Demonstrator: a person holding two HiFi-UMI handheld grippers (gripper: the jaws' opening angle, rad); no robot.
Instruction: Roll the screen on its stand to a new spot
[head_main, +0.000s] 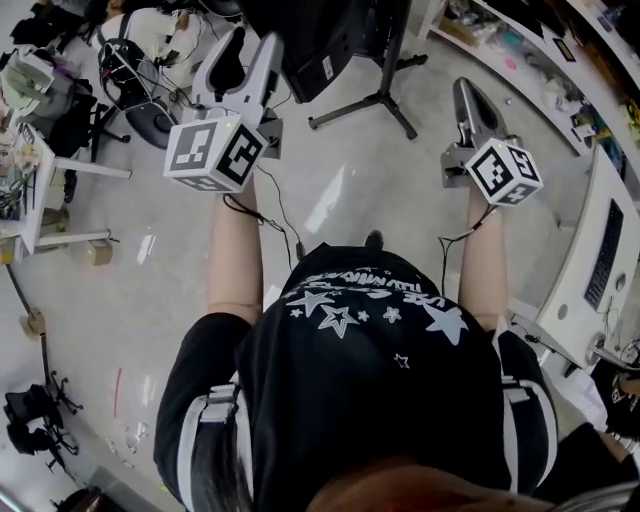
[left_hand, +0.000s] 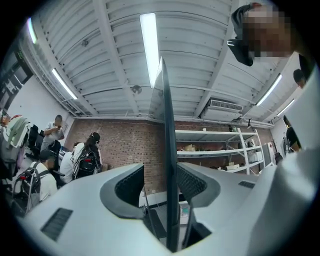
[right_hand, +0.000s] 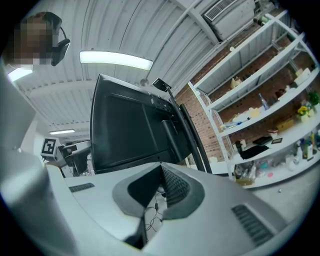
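Black star-print shirt (head_main: 370, 380) fills the near half of the head view. Beyond it the screen (head_main: 320, 40) is cut off by the far edge; only its lower part and the legs of the stand (head_main: 380, 100) show. The left tool (left_hand: 160, 172) is spread, with the screen's thin edge between its jaws. That edge is clear of the left pad and close to the right one; contact is hard to make out. The right tool (right_hand: 160, 167) is pressed together at the tips with nothing in them, near the screen's back.
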